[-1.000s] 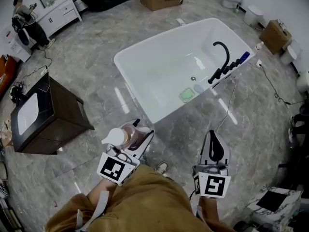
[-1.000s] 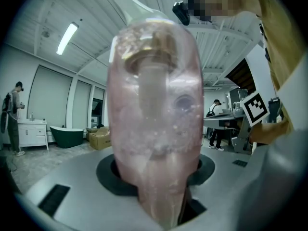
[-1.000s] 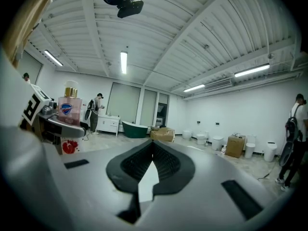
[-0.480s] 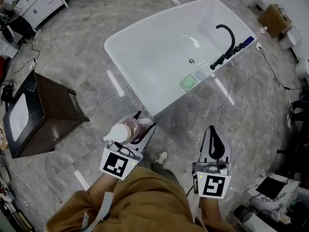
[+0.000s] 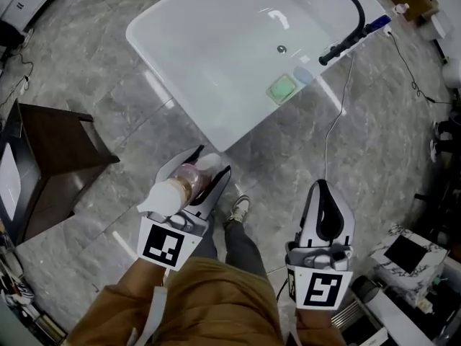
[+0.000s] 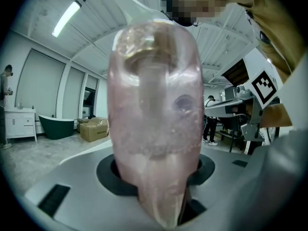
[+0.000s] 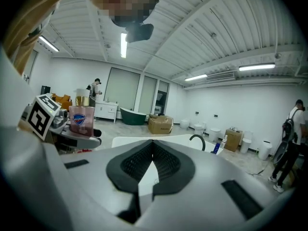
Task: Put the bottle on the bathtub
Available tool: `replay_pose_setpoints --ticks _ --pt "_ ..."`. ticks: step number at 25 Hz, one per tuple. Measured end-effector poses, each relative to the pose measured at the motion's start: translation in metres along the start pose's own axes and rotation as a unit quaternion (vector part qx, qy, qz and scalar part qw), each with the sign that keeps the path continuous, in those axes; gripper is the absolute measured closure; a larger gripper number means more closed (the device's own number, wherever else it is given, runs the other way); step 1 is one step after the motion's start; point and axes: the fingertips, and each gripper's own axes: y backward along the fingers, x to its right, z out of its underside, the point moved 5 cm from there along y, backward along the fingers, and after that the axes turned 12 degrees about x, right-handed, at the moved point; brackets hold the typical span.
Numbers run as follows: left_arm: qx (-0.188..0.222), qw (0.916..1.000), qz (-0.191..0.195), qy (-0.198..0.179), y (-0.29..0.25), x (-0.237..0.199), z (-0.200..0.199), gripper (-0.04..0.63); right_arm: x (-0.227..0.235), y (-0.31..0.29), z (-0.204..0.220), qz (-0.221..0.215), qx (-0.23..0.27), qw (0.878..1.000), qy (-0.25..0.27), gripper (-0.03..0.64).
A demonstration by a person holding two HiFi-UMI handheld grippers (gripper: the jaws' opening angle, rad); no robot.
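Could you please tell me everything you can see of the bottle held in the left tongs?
The bottle is a clear, pinkish plastic pump bottle with a pale pump head and spout, a gold-looking collar and a blue and red label. It stands upright, clamped between the jaws of the left tongs, which alone touch it. It hangs above the grey marbled floor, short of the white bathtub.

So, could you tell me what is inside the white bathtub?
Inside the bathtub a round drain shows; its far end is cropped. A green square pad and pale blue object sit at the edge, possibly on the rim.
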Motion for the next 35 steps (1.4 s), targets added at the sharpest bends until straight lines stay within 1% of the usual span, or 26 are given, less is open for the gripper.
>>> replay_pose_setpoints --ticks 5,8,13,16,19,26,30,35 --pt "-0.009 0.9999 0.006 -0.002 -0.018 -0.011 0.037 0.383 -0.010 -0.014 0.035 -0.003 -0.016 1.000 -0.009 0.614" --pt "-0.012 0.9999 0.006 -0.003 -0.027 -0.017 0.054 0.383 -0.017 -0.020 0.049 -0.006 -0.021 1.000 -0.015 0.614" --pt "-0.011 0.9999 0.010 -0.007 -0.041 -0.021 0.074 0.383 -0.018 -0.025 0.068 -0.002 -0.030 0.999 -0.015 0.614" --pt "-0.009 0.9997 0.017 -0.013 -0.050 -0.021 0.083 0.383 -0.014 -0.029 0.075 0.000 -0.025 0.999 -0.020 0.614" --pt "-0.009 0.9996 0.024 -0.016 -0.060 -0.020 0.093 0.383 -0.009 -0.031 0.087 0.003 -0.033 0.999 -0.019 0.614" --pt "-0.017 0.9989 0.037 -0.023 -0.076 -0.022 0.117 0.383 -0.010 -0.040 0.107 0.005 -0.044 0.999 -0.015 0.614" --pt "-0.019 0.9988 0.039 -0.023 -0.084 -0.027 0.131 0.383 -0.015 -0.044 0.117 -0.003 -0.052 0.999 -0.011 0.614" --pt "-0.024 0.9983 0.045 -0.029 -0.094 -0.031 0.152 0.383 -0.015 -0.050 0.130 -0.001 -0.059 0.998 -0.009 0.614"
